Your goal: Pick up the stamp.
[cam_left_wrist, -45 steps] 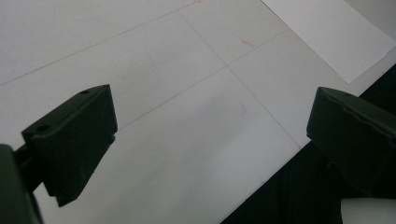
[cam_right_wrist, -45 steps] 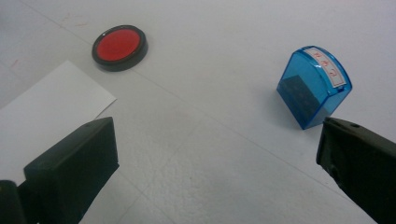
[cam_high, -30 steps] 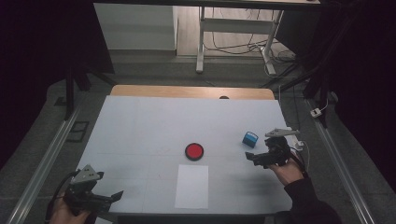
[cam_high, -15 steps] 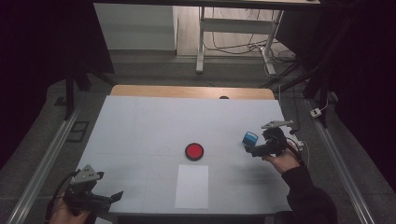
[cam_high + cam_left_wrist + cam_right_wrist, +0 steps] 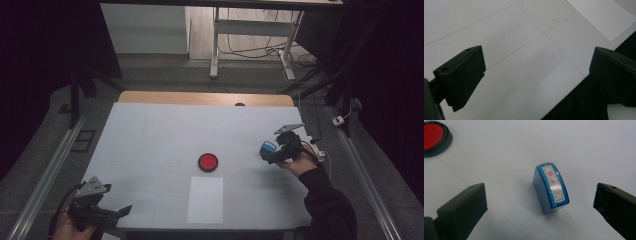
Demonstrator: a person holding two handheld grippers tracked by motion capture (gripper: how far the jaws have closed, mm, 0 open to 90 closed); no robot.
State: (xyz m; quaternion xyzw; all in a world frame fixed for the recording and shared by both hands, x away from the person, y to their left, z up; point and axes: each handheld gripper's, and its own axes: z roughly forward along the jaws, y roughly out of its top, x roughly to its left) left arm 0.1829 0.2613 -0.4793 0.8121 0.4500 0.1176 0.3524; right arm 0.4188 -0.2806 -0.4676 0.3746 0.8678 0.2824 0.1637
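the right hand-held gripper point(image 5: 274, 154) hovers at the right side of the white worktop point(image 5: 150, 130), its jaws spread wide around empty air, with the blue stamp point(image 5: 550, 187) sitting on the surface ahead of them and between their lines. in the high view the stamp point(image 5: 267, 148) lies just beyond the jaw tips, toward the worktop's middle and slightly away from the person. in the right gripper view its long axis, marked by the white label with red characters on top, runs roughly away from the camera and leans a little to one side, so the jaws stand to either side of its narrow width; i judge that a short push forward and down would put the broad blue flanks between them. the stamp is closer to the right jaw's side than dead centre.

the red ink pad point(image 5: 207, 162) sits near the worktop's middle, well apart from the stamp, and the white sheet of paper point(image 5: 205, 199) lies just on the near side of it. the left hand-held gripper point(image 5: 102, 215) rests at the near left corner, jaws also wide and empty, much farther from the stamp, so the right hand is the one placed for the pick.
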